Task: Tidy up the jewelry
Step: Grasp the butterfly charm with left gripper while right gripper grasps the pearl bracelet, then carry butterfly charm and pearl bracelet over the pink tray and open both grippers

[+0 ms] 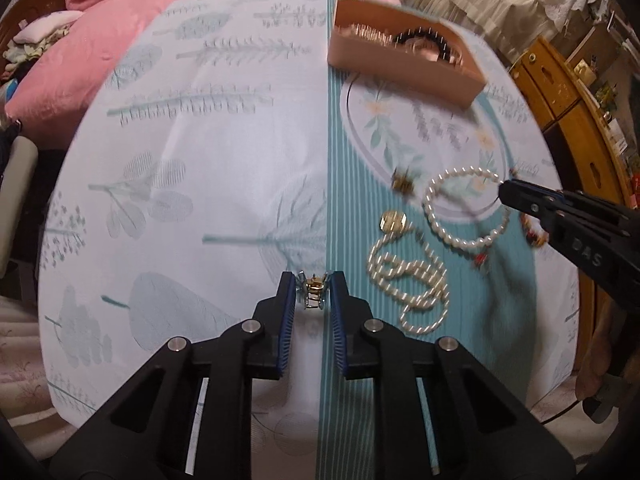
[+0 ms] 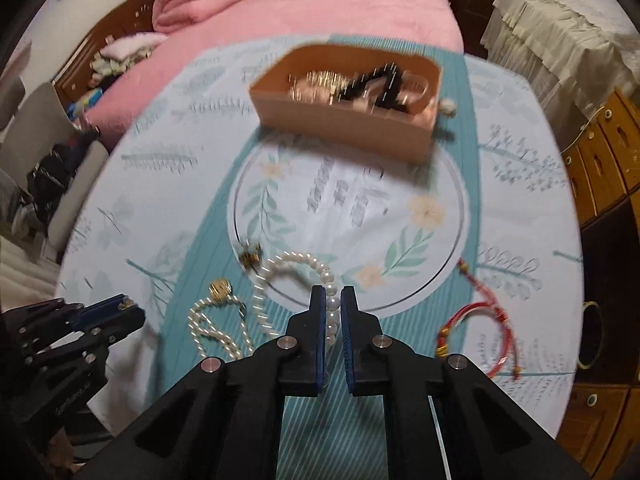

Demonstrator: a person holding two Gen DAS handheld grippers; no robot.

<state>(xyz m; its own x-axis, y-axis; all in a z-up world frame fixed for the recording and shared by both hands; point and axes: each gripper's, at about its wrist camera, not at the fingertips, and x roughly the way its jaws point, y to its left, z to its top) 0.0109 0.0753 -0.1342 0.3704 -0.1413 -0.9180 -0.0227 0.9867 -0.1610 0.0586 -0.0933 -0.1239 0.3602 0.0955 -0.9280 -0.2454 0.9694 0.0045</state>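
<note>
Left wrist view: left gripper [image 1: 313, 285] is pinching a small gold claw clip [image 1: 312, 292], right gripper [image 2: 333, 300] is clamping the pearl bracelet [image 2: 298, 280]. Both need lifting w/o snagging, then carrying over to the pink box [image 2: 344, 128] at the table's far side.

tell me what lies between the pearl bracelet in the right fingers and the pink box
Only bare printed cloth: in the right wrist view nothing lies between the pearl bracelet and the pink box.
</note>
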